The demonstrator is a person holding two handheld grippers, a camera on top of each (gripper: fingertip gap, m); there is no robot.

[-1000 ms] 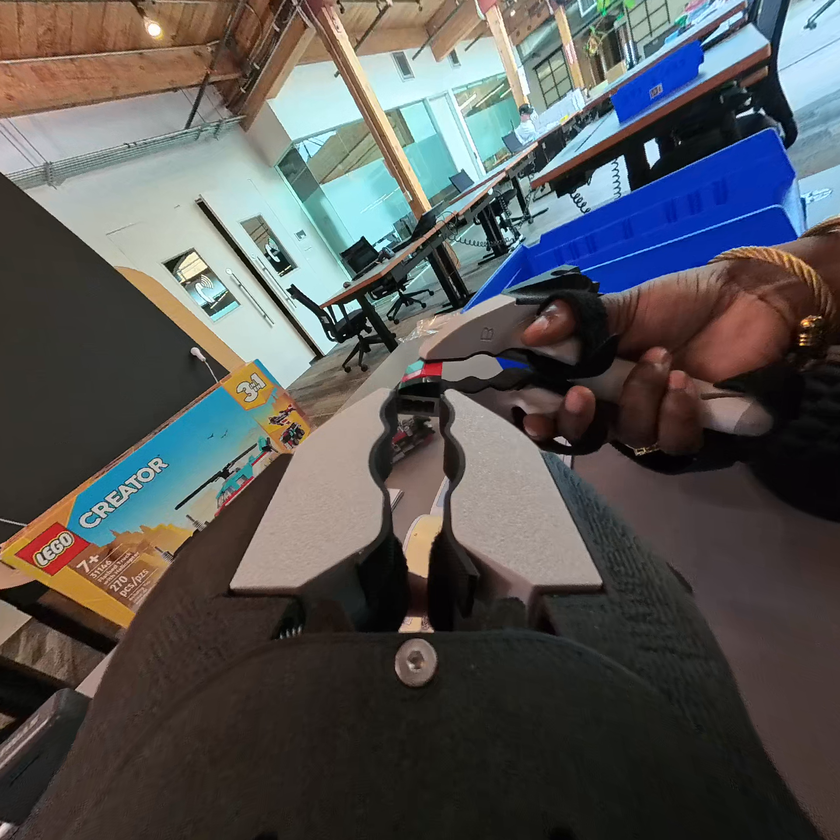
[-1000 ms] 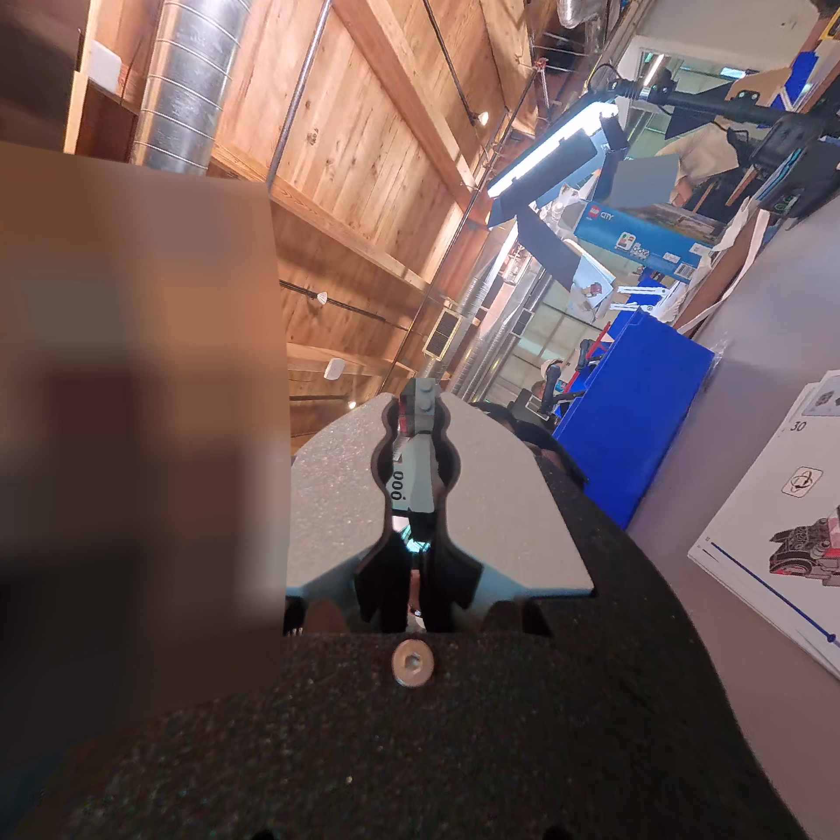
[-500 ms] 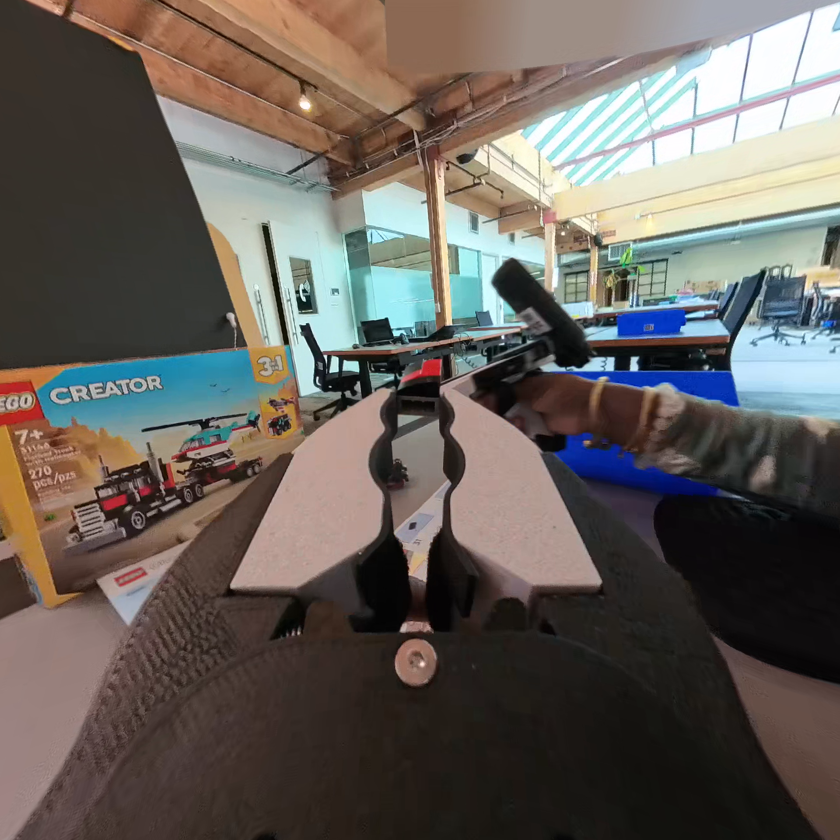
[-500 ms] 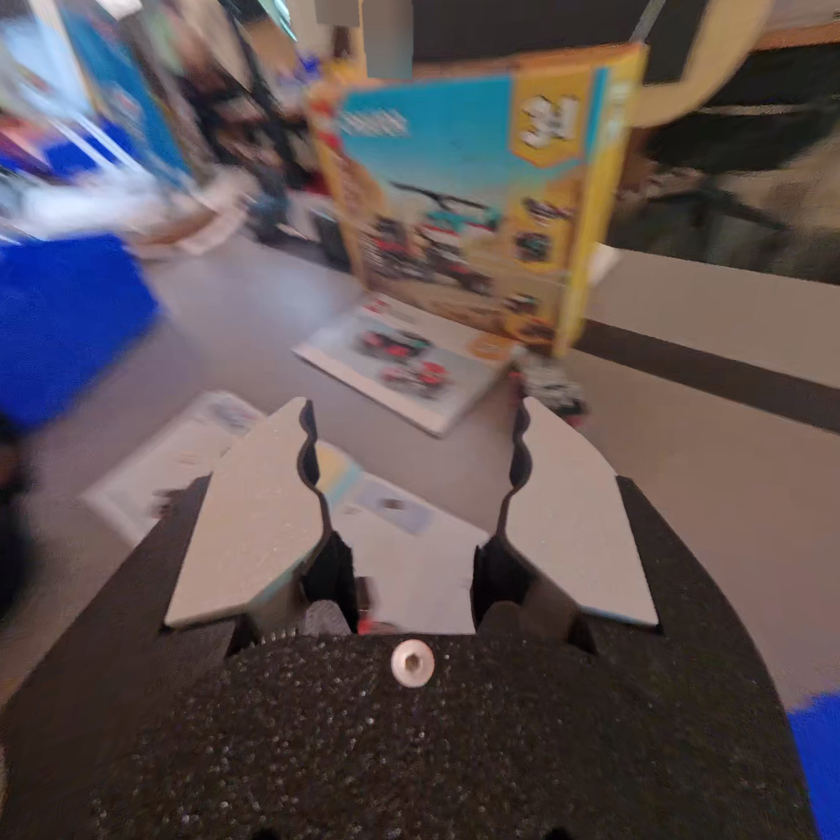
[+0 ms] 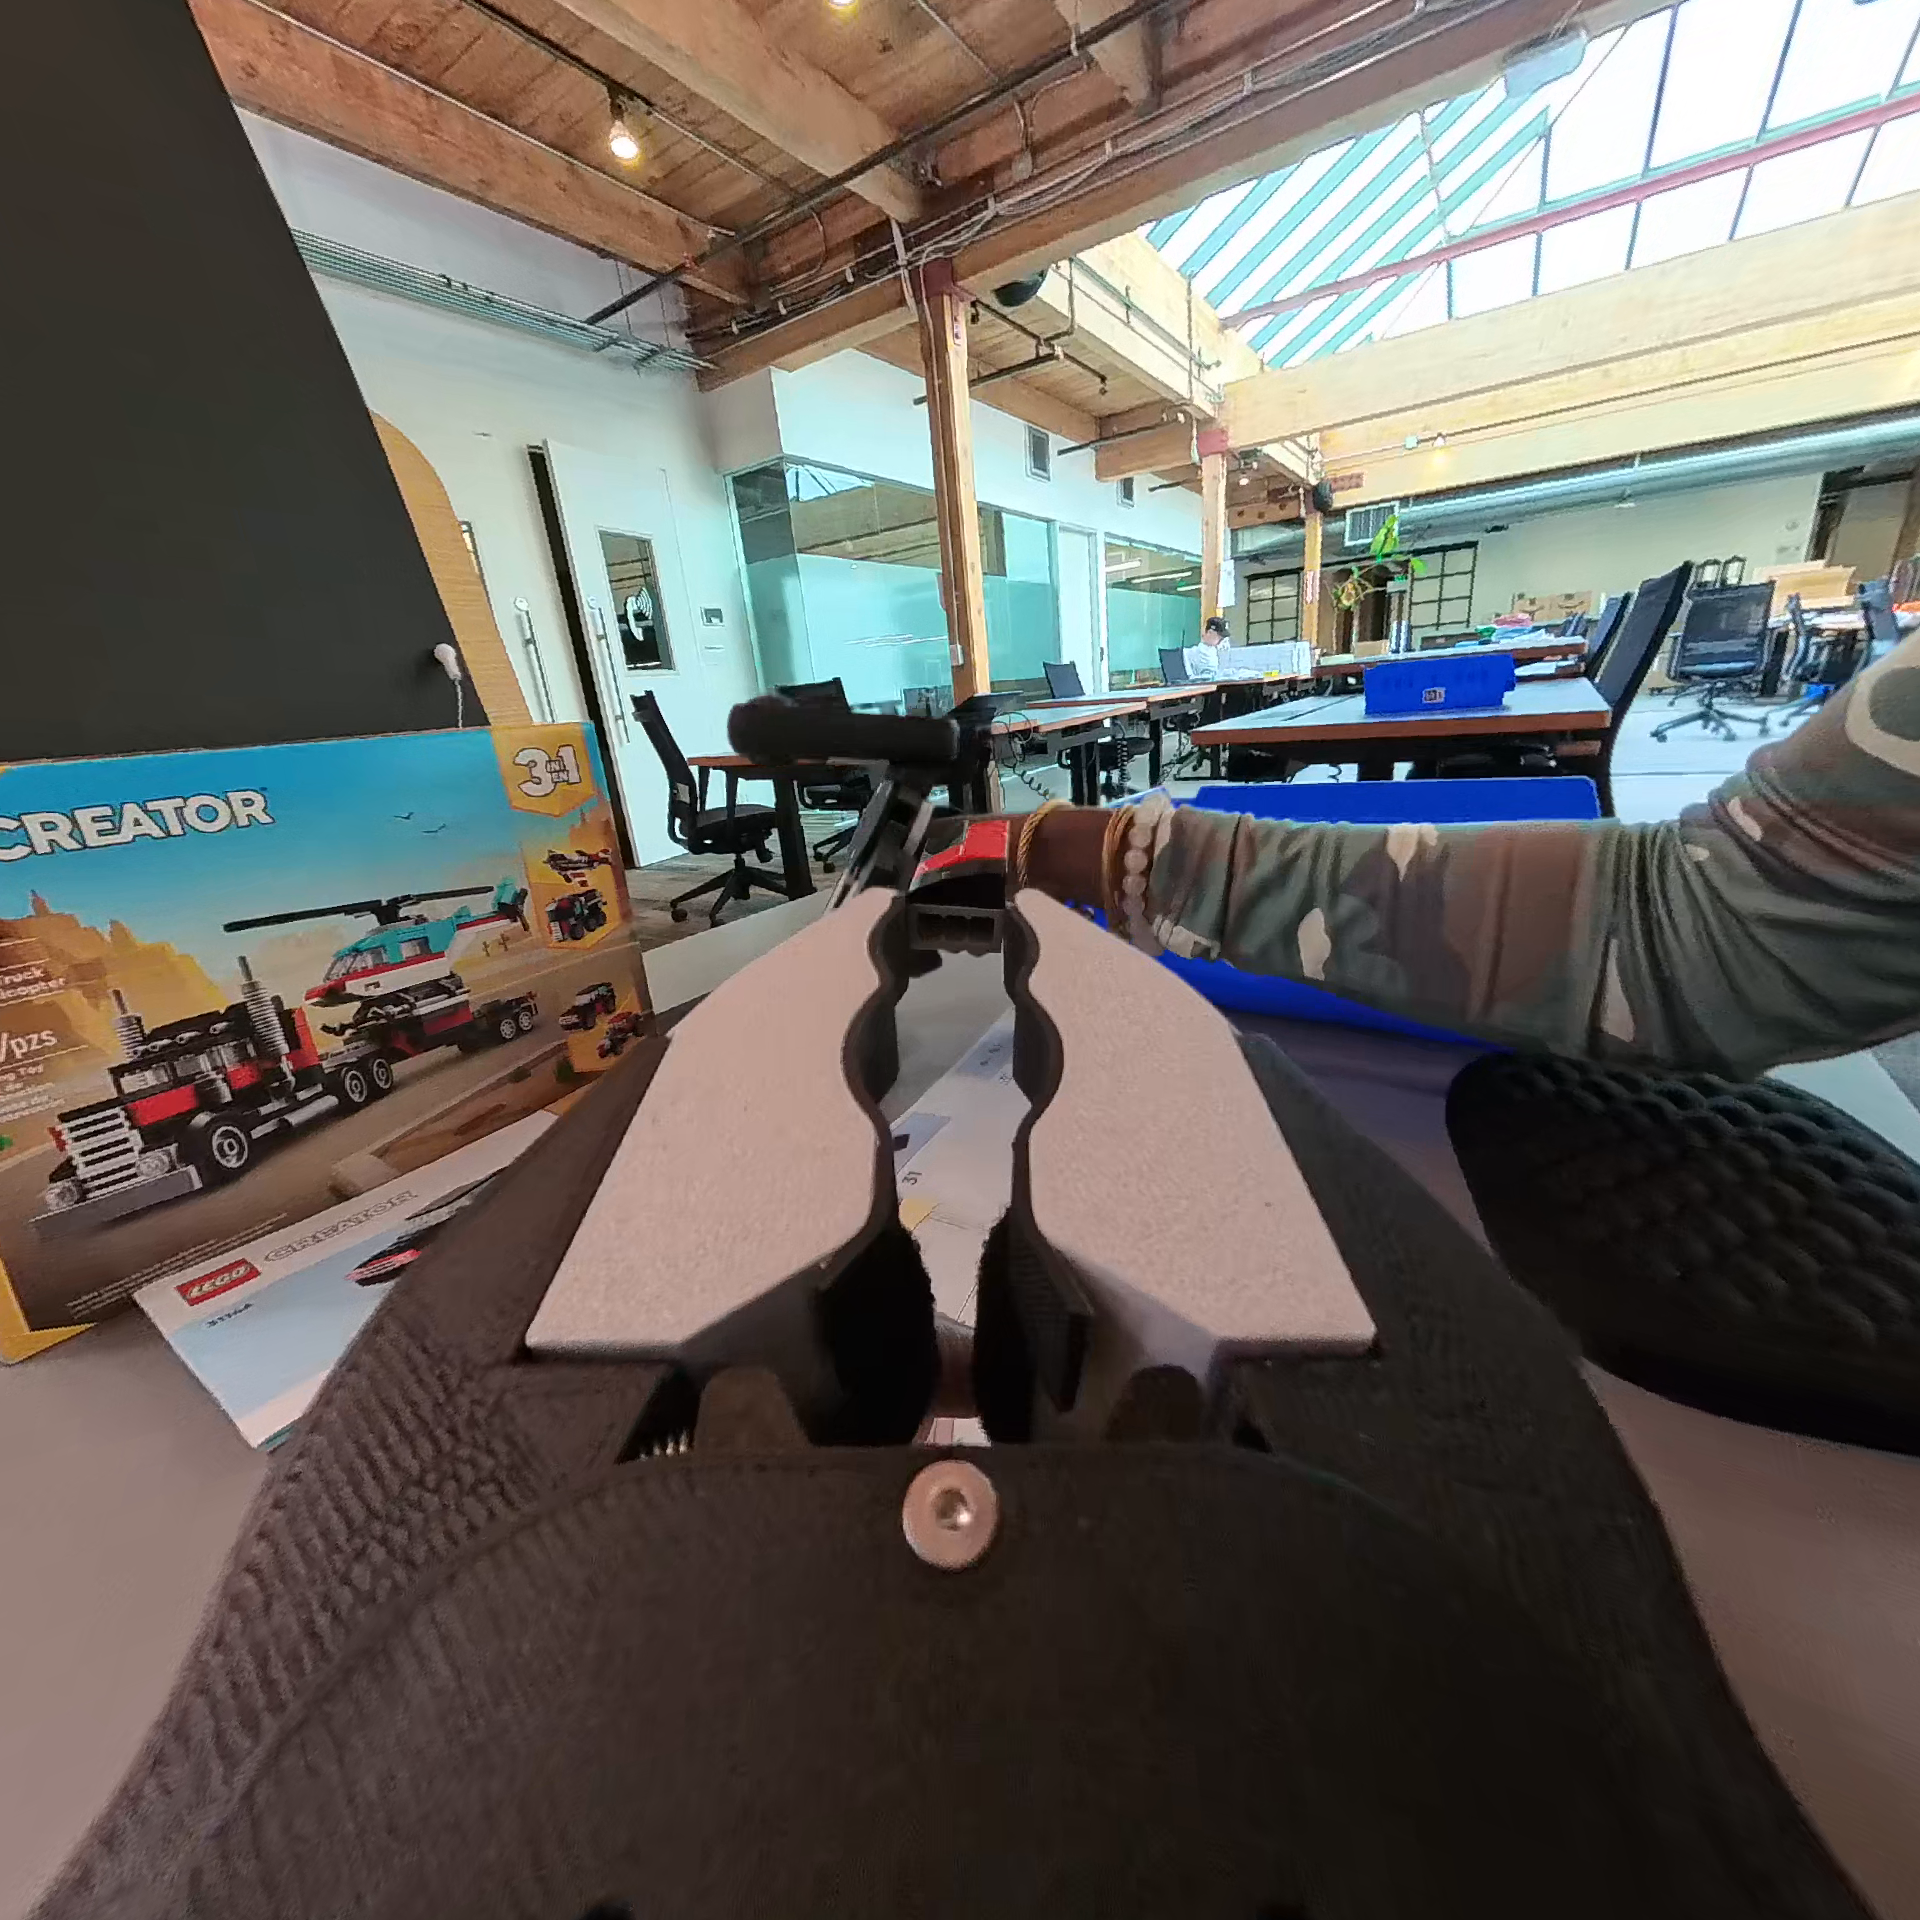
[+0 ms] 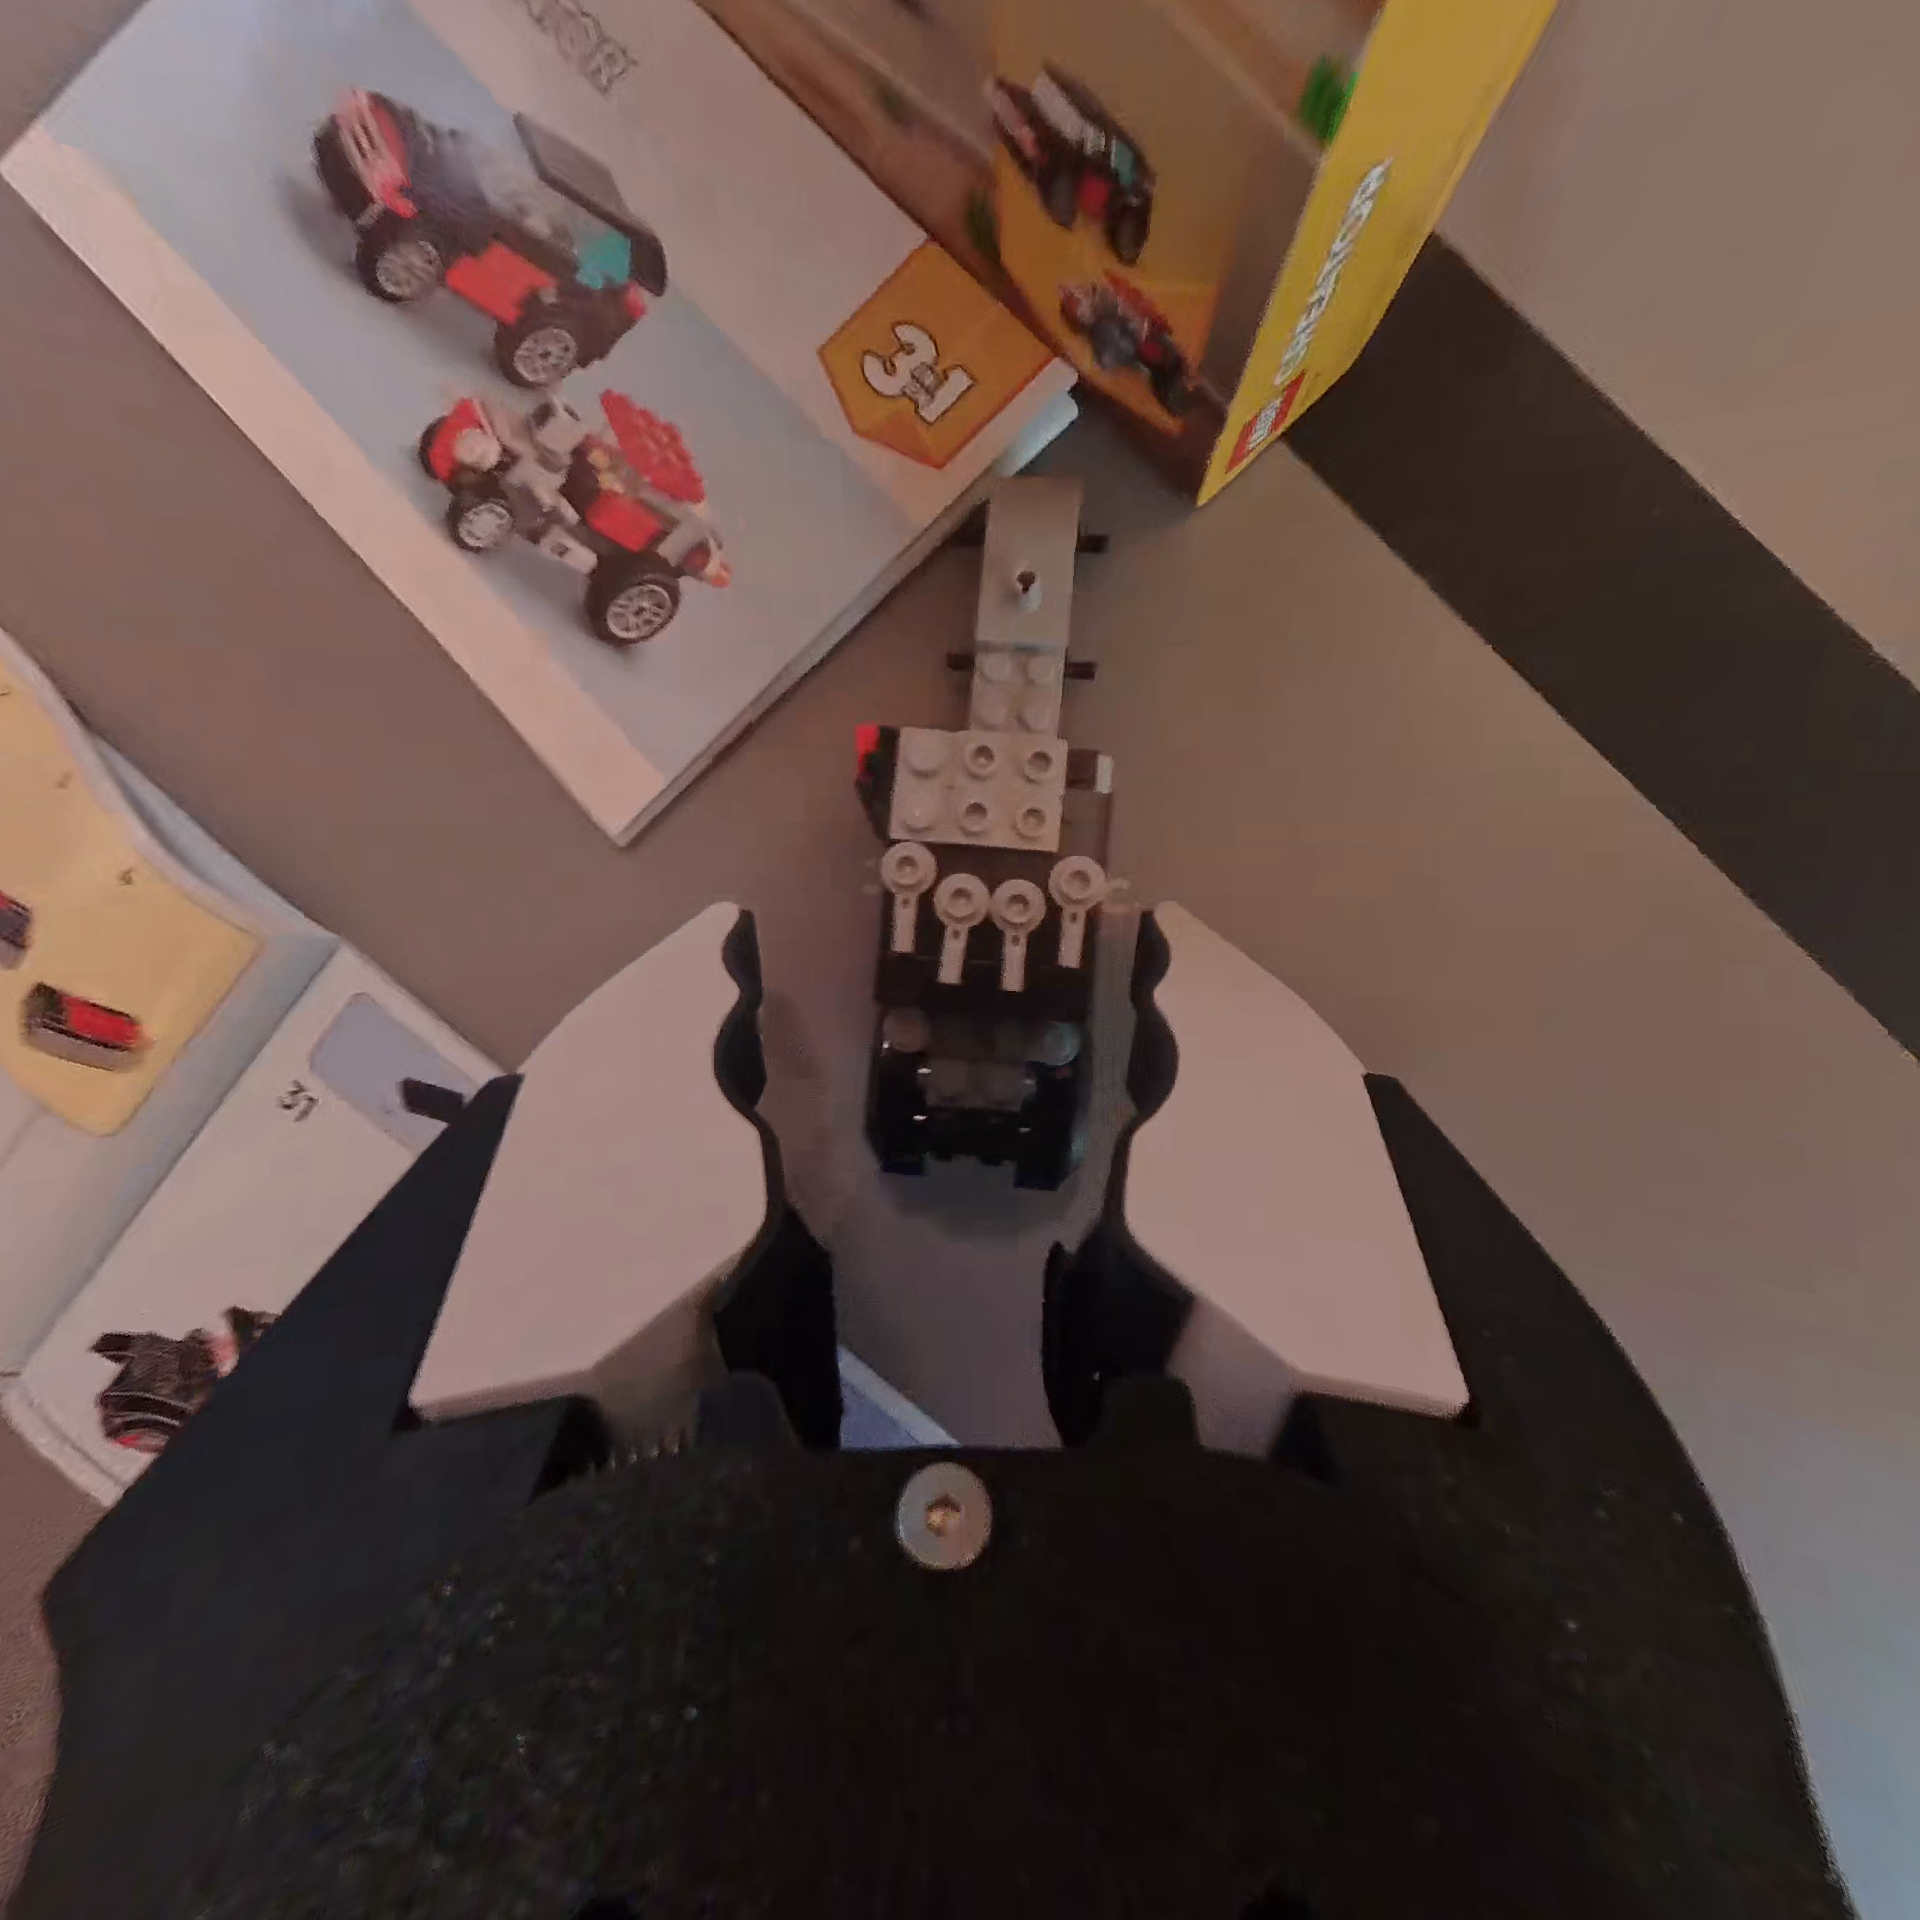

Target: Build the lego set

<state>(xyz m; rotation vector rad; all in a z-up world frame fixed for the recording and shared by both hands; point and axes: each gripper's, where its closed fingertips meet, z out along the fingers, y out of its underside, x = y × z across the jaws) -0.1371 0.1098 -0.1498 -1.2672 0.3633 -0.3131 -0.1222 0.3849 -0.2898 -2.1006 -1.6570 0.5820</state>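
My left gripper (image 5: 956,935) is shut on a small black and red lego piece (image 5: 971,847) and holds it level above the table. In the right wrist view a partly built lego truck (image 6: 977,810) lies on the grey table (image 6: 1351,935). It has grey studded plates, several grey levers and a black front end. My right gripper (image 6: 943,923) is open and points down at it, with one finger on each side of the black front end, not touching. In the left wrist view the person's sleeved arm (image 5: 1455,935) reaches behind my left fingertips.
The lego set box (image 5: 312,987) stands at the left; it also shows in the right wrist view (image 6: 1299,208). A closed instruction booklet (image 6: 468,364) lies beside the truck, and open pages (image 6: 208,1143) lie nearer. A blue bin (image 5: 1392,805) stands behind the arm. A black strip (image 6: 1662,623) crosses the table.
My right gripper let go of a grey piece, opened, and swung down over the truck on the table. My left gripper levelled out, still holding its piece.
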